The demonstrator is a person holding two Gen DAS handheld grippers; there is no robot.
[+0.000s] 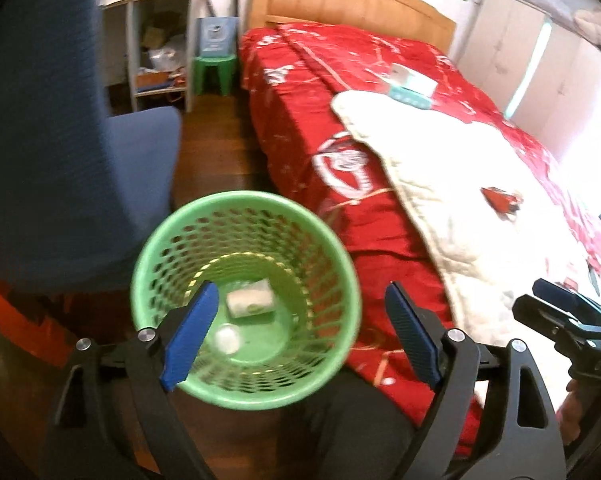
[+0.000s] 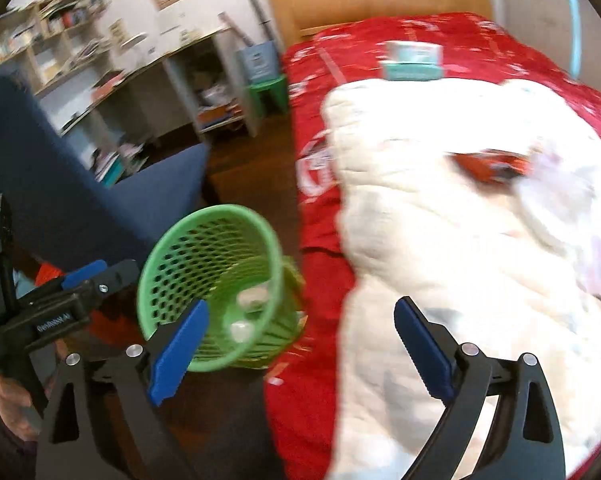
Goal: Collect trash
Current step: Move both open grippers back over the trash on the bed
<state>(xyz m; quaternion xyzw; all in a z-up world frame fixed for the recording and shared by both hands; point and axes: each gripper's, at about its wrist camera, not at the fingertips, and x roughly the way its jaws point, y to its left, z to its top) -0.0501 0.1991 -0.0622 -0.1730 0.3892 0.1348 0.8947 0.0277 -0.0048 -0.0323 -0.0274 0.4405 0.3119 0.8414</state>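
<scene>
Left wrist view: two scraps (image 1: 249,299) in green bin (image 1: 332,248), both grippers (image 1: 300,340) (image 2: 300,352) spread empty, red wrapper (image 1: 500,200) left on bed (image 1: 300,128).

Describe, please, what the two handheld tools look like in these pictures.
Both match: the left tool and right tool have black curved arms with round silver pivot bolts and flat, ridged blue pads on the fingers. Each body is black with small white lettering, blurred in both views. No cables or sleeves show.
</scene>
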